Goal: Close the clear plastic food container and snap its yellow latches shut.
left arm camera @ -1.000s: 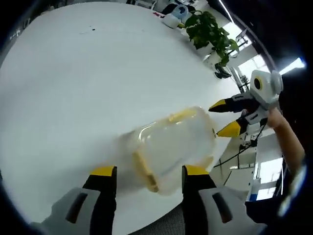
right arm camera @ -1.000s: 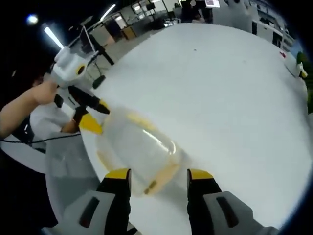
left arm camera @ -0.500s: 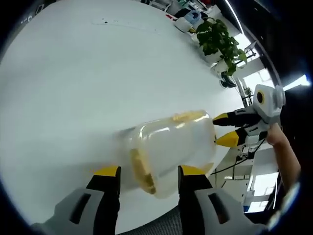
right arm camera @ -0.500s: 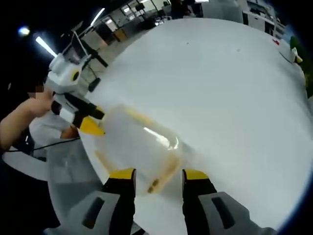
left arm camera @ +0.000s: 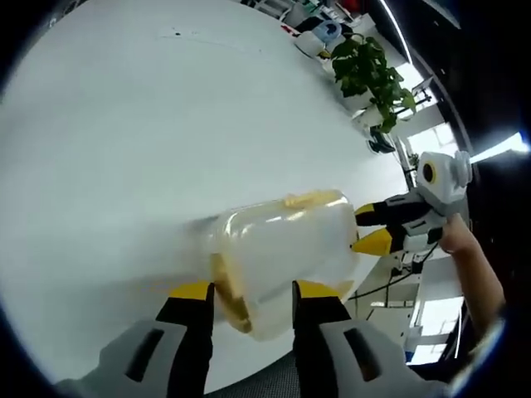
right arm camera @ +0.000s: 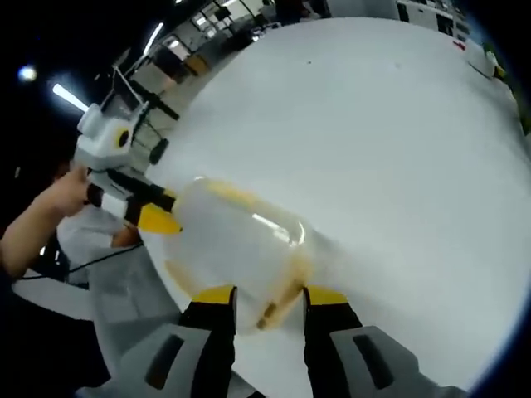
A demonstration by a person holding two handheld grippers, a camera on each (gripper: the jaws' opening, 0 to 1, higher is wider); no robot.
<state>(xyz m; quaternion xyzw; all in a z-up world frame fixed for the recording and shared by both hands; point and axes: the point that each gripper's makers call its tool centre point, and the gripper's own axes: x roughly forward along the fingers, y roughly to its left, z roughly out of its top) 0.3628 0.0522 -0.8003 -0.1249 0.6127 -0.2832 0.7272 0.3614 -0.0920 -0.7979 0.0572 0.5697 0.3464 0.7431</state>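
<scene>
In the left gripper view, the clear plastic food container with yellow latches (left arm camera: 278,261) lay on the round white table (left arm camera: 124,141), close to the table's near edge. The lid seemed to be already on the container. The left gripper (left arm camera: 250,290) had its two yellow-tipped jaws around the near end of the container, one on each side of the yellow latch at that end (left arm camera: 228,290). The jaws were partly open and close to the container's sides, but I cannot tell if they really pressed on it. At the far end of the container the right gripper (left arm camera: 365,228) came in, with its jaws at both sides of that end. Beyond the container, at the far edge of the table, stood a green potted plant (left arm camera: 369,75). In the right gripper view, the same container (right arm camera: 236,245) lay near the table edge (right arm camera: 398,124). The right gripper (right arm camera: 267,294) had its jaws partly open around the yellow latch at its end (right arm camera: 278,303), near or touching the container. The left gripper (right arm camera: 158,211) was at the opposite end of the container, held by a person's hand (right arm camera: 62,195). I judge that the closing of the lid was done, and that the pressing of the latches at the two ends was in hand; whether any latch had already snapped shut I cannot tell.
</scene>
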